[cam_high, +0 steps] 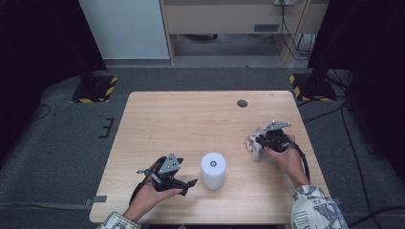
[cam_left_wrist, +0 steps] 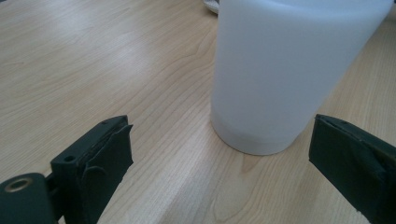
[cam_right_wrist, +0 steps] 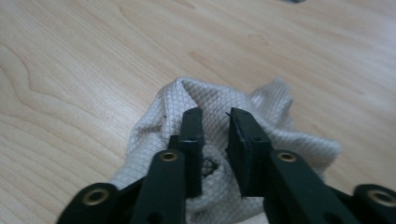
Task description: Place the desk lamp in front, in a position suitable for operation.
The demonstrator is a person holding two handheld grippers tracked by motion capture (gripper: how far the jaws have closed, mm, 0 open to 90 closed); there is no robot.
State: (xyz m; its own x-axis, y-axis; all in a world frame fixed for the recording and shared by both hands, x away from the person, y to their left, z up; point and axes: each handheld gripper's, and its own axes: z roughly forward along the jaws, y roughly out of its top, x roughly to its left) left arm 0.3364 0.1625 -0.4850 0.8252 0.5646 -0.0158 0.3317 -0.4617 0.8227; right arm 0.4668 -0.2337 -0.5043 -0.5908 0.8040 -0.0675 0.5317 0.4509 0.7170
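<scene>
While cloth (cam_right_wrist: 219,126) sits bunched between right gripper (cam_right_wrist: 214,116) pads, slightly parted; bottle (cam_high: 213,171) at 3 o'clock of wide-open left gripper (cam_high: 184,183).

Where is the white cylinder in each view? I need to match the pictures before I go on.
High view: the white cylinder stands upright on the table's near half, just right of the left gripper.
Left gripper view: it rises at upper right, ahead of the open jaws and apart from them.
Right gripper view: not in it; there a crumpled cloth lies around the jaws.
Shared landmark: the light wooden table.
</scene>
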